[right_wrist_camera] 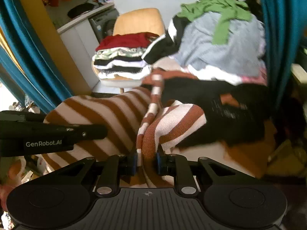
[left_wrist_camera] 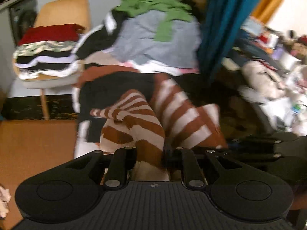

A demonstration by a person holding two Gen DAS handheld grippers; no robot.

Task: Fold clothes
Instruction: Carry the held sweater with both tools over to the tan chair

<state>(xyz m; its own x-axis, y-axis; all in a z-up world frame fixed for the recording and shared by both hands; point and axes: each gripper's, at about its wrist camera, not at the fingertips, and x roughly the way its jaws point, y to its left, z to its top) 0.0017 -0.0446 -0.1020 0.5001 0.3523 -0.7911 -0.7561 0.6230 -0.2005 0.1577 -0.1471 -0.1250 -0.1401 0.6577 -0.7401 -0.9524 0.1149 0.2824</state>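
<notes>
Left gripper (left_wrist_camera: 150, 154) is sitting low in its own view, its two black fingers (left_wrist_camera: 122, 159) pulled in close together and pinching a bunched fold of the striped sweater (left_wrist_camera: 172, 115) between them. Right gripper (right_wrist_camera: 146, 160) is doing the same, its blue-padded fingers (right_wrist_camera: 160, 161) drawn in tight and clamping a rolled edge of that sweater. In the right wrist view the left gripper is reaching in from the left edge, lying level just beside its partner. Both are pointing forward, side by side.

A wooden chair (right_wrist_camera: 138, 22) stands ahead of the jaws, teal curtains (right_wrist_camera: 278, 28) hanging off to the side.
</notes>
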